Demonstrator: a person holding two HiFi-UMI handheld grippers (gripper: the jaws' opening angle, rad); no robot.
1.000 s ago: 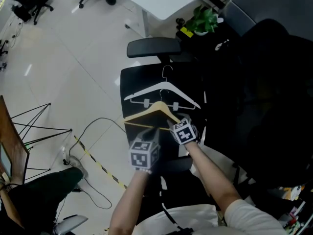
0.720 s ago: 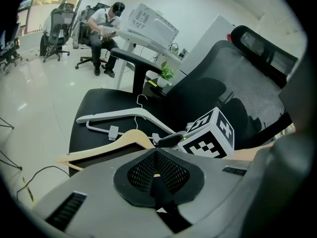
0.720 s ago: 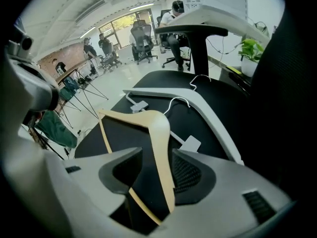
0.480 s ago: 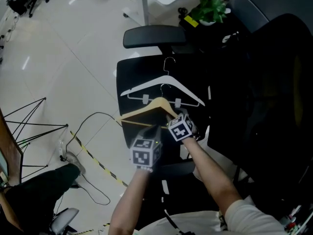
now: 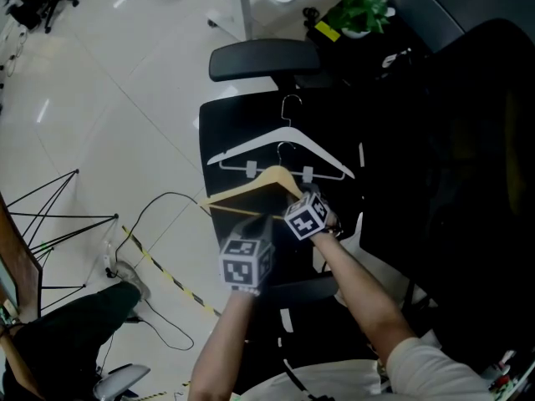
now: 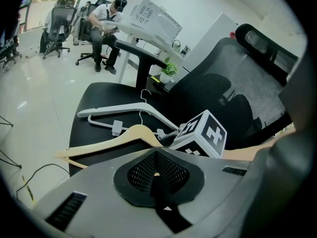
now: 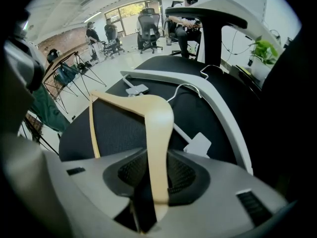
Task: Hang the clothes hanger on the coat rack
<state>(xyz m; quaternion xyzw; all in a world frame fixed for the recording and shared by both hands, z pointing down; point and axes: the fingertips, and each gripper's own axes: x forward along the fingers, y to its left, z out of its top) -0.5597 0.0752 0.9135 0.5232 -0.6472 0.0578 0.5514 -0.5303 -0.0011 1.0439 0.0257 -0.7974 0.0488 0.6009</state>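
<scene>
The right hand-held gripper, jaws just closing, grips the wooden hanger.

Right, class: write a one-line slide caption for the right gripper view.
Jaws of the right gripper, just closing, clamp the pale wooden clothes hanger on the black office-chair seat.

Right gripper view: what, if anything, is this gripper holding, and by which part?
The right gripper holds the wooden hanger by one sloping arm, near that arm's end. Its jaws have just been closing, with the arm between them.
</scene>
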